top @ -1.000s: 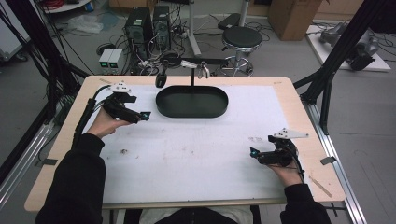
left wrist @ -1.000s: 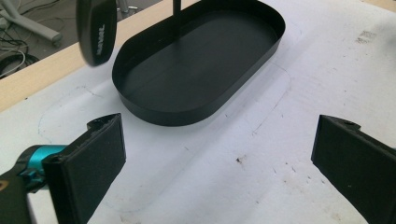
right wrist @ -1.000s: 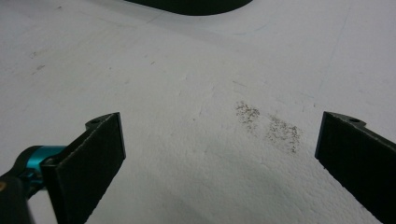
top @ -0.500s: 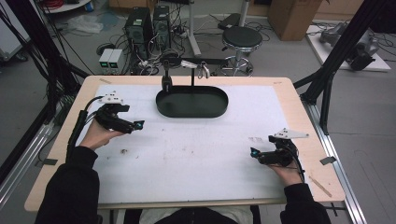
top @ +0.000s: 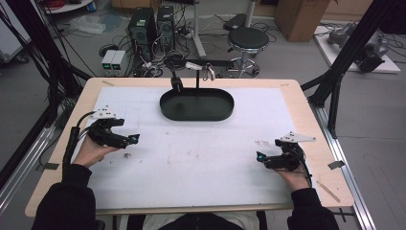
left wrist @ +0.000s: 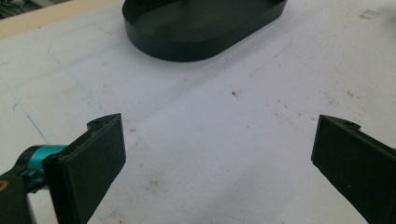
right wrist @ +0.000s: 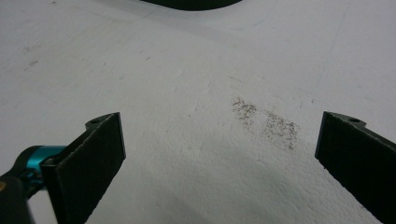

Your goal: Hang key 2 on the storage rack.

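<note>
Left gripper (top: 131, 139) has drawn back from the black tray (top: 197, 104) toward the desk's (top: 297, 103) left edge, right gripper (top: 261, 157) unmoved near the right; both fingers spread, empty—likely resetting.

A wooden tabletop (top: 309, 120) carries a scuffed white sheet (top: 210, 153); a black oval tray (top: 197, 104) sits near its far edge.

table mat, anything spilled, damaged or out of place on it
Nothing spilled or knocked over. The white mat is only scuffed: a dark speckled smudge ahead of the right gripper. The black oval tray sits flat and looks empty.
</note>
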